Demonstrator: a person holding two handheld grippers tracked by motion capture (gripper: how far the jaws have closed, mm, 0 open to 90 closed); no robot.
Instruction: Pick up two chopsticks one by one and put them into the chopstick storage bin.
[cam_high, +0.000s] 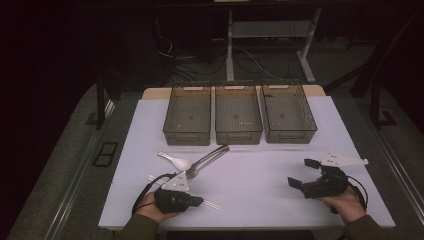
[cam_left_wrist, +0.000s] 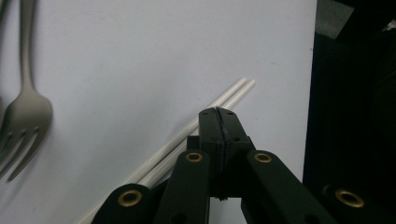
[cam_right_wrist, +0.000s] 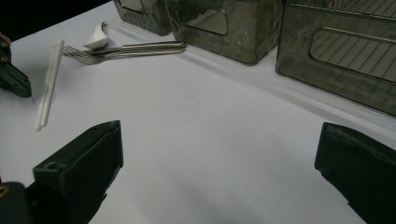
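While partly covered by the left hand-held gripper (cam_left_wrist: 218, 114):
Chopsticks (cam_left_wrist: 196, 126): near ends hidden.
Left jaws: clenched, nothing grasped.
Right hand-held gripper (cam_high: 304, 172): released.
Fork (cam_left_wrist: 25, 107): cut off.

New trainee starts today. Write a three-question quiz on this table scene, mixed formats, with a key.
1. True or false: the left gripper has its jaws spread wide.
2. How many bins stand in a row at the far side of the table?
3. What lies just beside the closed jaws in the left gripper view? A) white chopsticks B) a white spoon C) a knife

Key: 1 false, they are pressed together, while the right gripper is open. 2 three. 3 A.
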